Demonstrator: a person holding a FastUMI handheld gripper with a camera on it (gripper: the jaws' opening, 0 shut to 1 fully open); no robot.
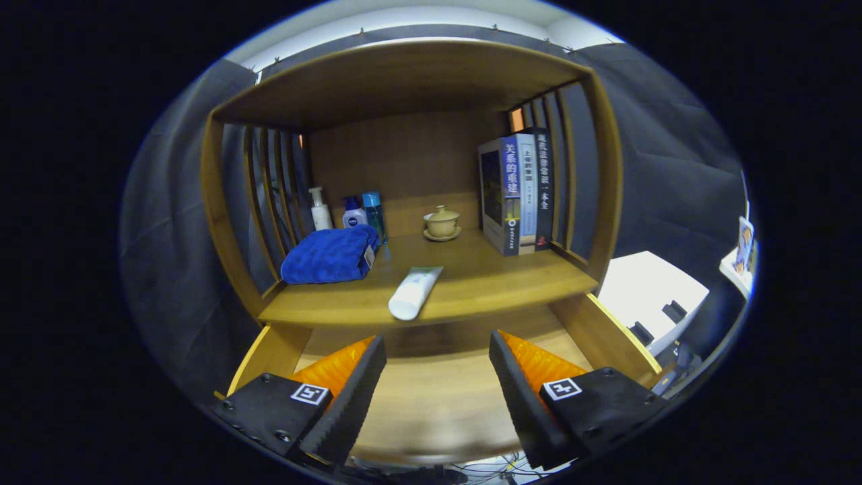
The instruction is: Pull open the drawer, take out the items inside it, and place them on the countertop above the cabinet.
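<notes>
Gripper view: claw (438, 377) hanging wide open and empty over the open drawer (431, 397), tube (414, 293) lying on the desk (485, 286), apparently delivered.

A warm honey-brown wood grain is seen on the cabinet (417, 87), its tabletop (485, 283) and the pulled-out drawer (431, 391). Left of the tube (414, 293), which is white with a pale green end, a deep blue towel (330, 254) is laid. Behind the towel, a white pump bottle (320, 209), a white bottle with a blue cap (353, 214) and a teal bottle (374, 210) are shown. Behind the tube, a beige lidded cup (442, 222) is set. Right of the tube, books (518, 195) are coloured blue, white and black. The tongs (438, 377) are held apart over the drawer.
</notes>
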